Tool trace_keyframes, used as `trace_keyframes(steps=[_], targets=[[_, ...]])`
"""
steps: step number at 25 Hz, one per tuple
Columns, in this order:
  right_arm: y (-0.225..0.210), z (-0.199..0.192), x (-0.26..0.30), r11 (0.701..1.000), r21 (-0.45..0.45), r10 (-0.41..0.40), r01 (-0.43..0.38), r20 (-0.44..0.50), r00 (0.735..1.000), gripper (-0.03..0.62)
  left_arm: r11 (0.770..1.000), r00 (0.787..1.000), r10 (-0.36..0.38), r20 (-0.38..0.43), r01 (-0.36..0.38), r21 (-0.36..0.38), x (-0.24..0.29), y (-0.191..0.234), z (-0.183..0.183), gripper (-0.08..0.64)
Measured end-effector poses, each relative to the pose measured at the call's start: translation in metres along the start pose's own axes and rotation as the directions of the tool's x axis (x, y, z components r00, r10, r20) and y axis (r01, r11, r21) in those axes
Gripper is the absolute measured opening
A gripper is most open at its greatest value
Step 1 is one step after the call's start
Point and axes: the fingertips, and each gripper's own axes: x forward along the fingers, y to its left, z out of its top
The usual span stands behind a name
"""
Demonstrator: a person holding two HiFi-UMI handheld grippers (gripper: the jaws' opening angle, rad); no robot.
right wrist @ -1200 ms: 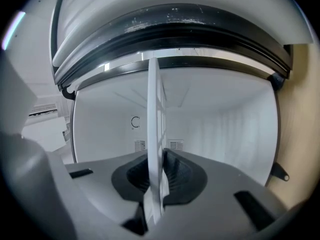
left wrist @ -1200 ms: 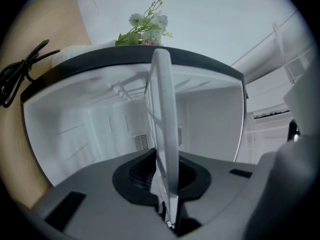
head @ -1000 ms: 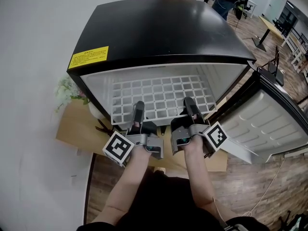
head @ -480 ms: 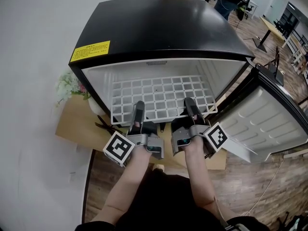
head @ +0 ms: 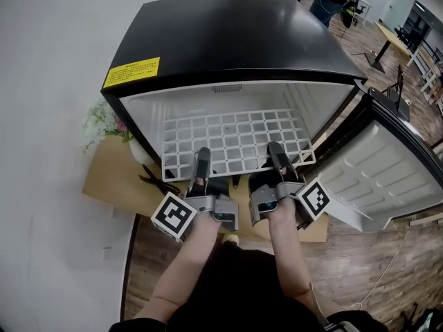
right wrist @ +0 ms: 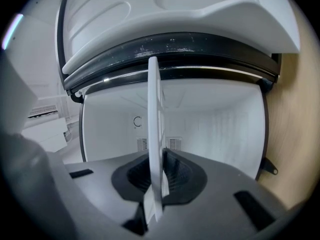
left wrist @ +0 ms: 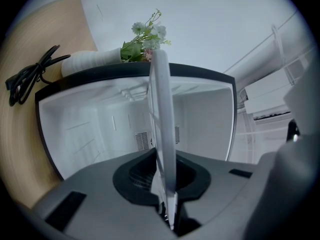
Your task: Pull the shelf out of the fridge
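Shelf point(head: 235, 135) sits slightly further out of the fridge point(head: 235, 40) than before, left gripper point(head: 201, 159) and right gripper point(head: 275, 153) both clamped on its front edge, so extraction advances.

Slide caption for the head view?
Left gripper and right gripper clamp the front edge of the white grid shelf, partly out of the open black fridge.

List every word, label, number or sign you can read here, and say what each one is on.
No text here can be read.
Yellow label on the fridge top: dark print, too small to read.
Two marker cubes: black-and-white square patterns, no letters.
Round mark on the fridge's inner wall: a symbol, not a word.
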Motion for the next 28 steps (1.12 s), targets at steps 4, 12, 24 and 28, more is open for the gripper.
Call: trace_keyframes(steps=[4, 12, 24, 28], targets=[[-0.001, 0.000, -0.001, 1.000, 0.002, 0.001, -0.001, 0.007, 1.000, 0.014, 1.000, 1.000, -0.006, -0.009, 0.006, 0.001, 0.000, 0.000, 0.000, 0.040], [-0.001, -0.001, -0.007, 1.000, 0.004, 0.008, -0.008, 0.025, 1.000, 0.014, 1.000, 0.999, -0.024, -0.035, 0.024, -0.002, -0.005, -0.001, -0.003, 0.040], [-0.003, 0.000, -0.010, 1.000, 0.005, 0.012, -0.012, 0.051, 0.999, 0.012, 0.999, 0.998, -0.036, -0.058, 0.035, -0.010, -0.007, 0.001, -0.005, 0.040], [-0.001, -0.003, -0.023, 1.000, 0.004, 0.012, -0.013, 0.052, 0.999, 0.012, 0.999, 0.998, -0.038, -0.058, 0.038, -0.011, -0.019, -0.002, -0.009, 0.040]])
